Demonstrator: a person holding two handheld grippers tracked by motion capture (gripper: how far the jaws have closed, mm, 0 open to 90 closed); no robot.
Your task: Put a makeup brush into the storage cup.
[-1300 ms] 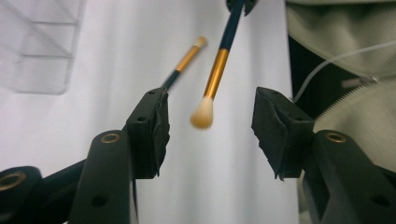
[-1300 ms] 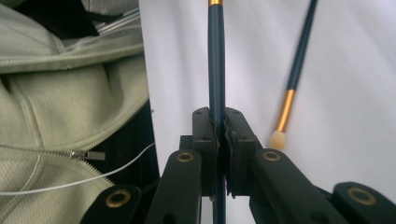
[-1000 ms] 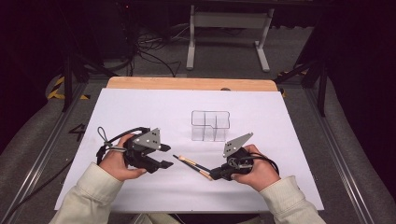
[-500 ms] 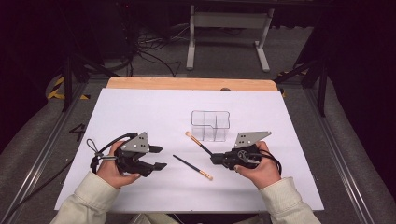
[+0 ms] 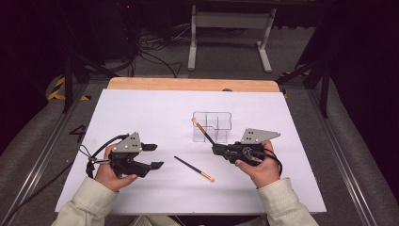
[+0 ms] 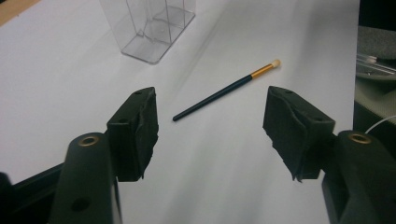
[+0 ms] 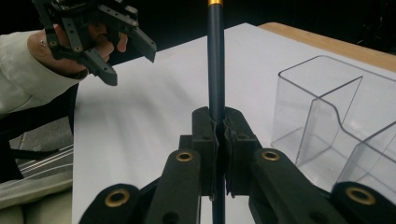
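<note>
2 brushes: right gripper [image 5: 215, 149] clamps 1 brush [image 5: 203, 132], tip cropped in its view; left gripper [image 5: 154, 156] gapes beside the other brush [image 5: 194, 168]

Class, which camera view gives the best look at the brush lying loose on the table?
The left gripper view: the loose brush lies whole and close between the open left tongs, dark handle, gold band and pale tip clear. The high view shows it small. The right gripper view shows the other, held brush.

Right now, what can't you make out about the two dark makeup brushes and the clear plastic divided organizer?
- Held dark brush with gold band: right gripper view's top edge cuts off its tip; the shut right gripper covers its lower handle.
- Clear plastic organizer: left gripper view's top edge crops it.
- Lying brush: bristles too small in high view.
</note>
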